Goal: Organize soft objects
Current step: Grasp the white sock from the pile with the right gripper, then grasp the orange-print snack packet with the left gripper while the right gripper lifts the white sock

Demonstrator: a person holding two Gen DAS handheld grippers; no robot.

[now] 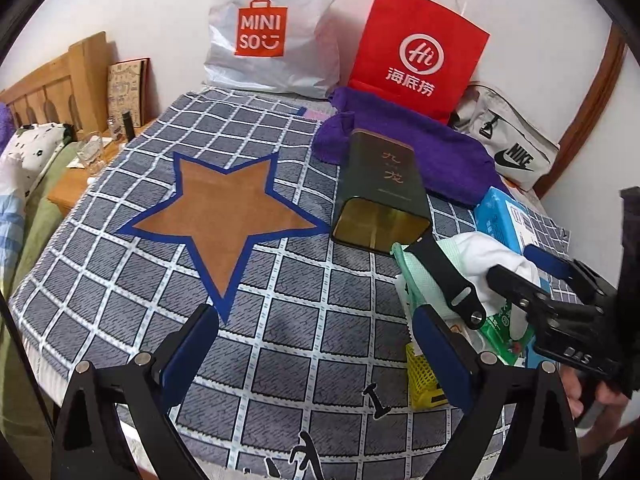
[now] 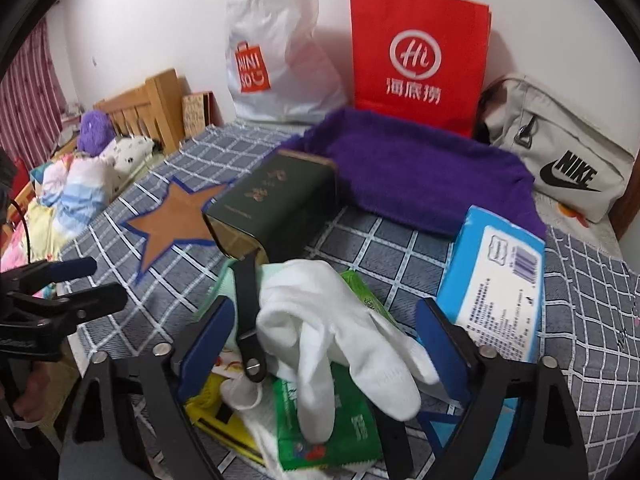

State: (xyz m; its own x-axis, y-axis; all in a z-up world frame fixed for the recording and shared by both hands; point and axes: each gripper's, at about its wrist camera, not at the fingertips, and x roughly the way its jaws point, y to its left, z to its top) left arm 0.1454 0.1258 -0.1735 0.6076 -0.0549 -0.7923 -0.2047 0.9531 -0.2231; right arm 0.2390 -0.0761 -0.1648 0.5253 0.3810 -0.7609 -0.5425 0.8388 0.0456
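Note:
A white glove (image 2: 340, 328) lies on top of a pile of small things on the checked bedspread (image 2: 380, 248). My right gripper (image 2: 320, 344) stands open over the pile with the glove between its blue pads (image 2: 204, 340), and neither pad presses on it. A black strap (image 2: 246, 320) lies against the glove's left side. Under it are a green packet (image 2: 328, 432) and a mint cloth (image 2: 224, 284). My left gripper (image 1: 316, 356) is open over bare bedspread left of the pile, with nothing between its fingers. A folded purple towel (image 1: 420, 148) lies further back.
A dark green tin (image 1: 380, 188) lies on its side, its open mouth facing the pile. A blue tissue pack (image 2: 496, 280) is on the right. A white plastic bag (image 1: 272, 32), a red paper bag (image 1: 416, 52) and a grey Nike bag (image 1: 508, 148) stand along the wall.

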